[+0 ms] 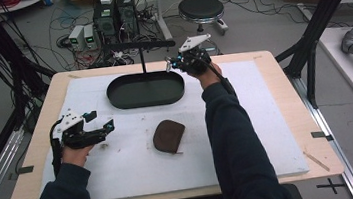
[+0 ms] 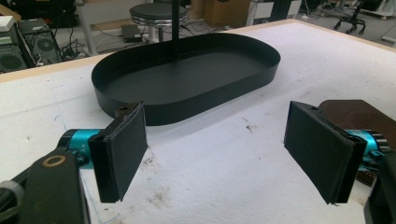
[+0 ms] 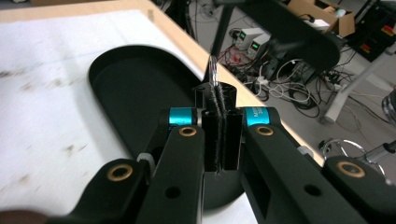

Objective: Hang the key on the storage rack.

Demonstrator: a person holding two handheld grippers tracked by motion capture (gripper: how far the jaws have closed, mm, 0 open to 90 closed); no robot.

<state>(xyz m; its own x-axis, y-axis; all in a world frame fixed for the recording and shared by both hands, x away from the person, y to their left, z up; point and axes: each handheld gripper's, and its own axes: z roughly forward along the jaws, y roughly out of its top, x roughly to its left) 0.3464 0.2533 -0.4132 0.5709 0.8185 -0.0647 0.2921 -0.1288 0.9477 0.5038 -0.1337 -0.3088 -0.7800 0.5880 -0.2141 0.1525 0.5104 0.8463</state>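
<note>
My right gripper [image 3: 218,93] is shut on a thin silvery ring [image 3: 213,70], whose loop pokes out past the pads. It hangs raised over the right end of a black oval tray [image 1: 113,94], just right of the black T-shaped stand [image 1: 142,58] rising from that tray; in the high view the right gripper [image 1: 170,65] points left toward the stand's crossbar [image 1: 140,45]. A brown leather pouch [image 1: 168,135] lies on the white mat in front of the tray. My left gripper [image 1: 100,122] rests low at the left, open and holding nothing; its pads [image 2: 123,149] frame the tray [image 2: 187,109] and the pouch [image 2: 359,114].
A white mat [image 1: 269,134] covers the wooden table [image 1: 314,129]. Small dark specks lie on the mat [image 2: 159,196] by the left gripper. Behind the table are a round stool [image 1: 200,8], electronics boxes [image 1: 114,13] and cables on the floor.
</note>
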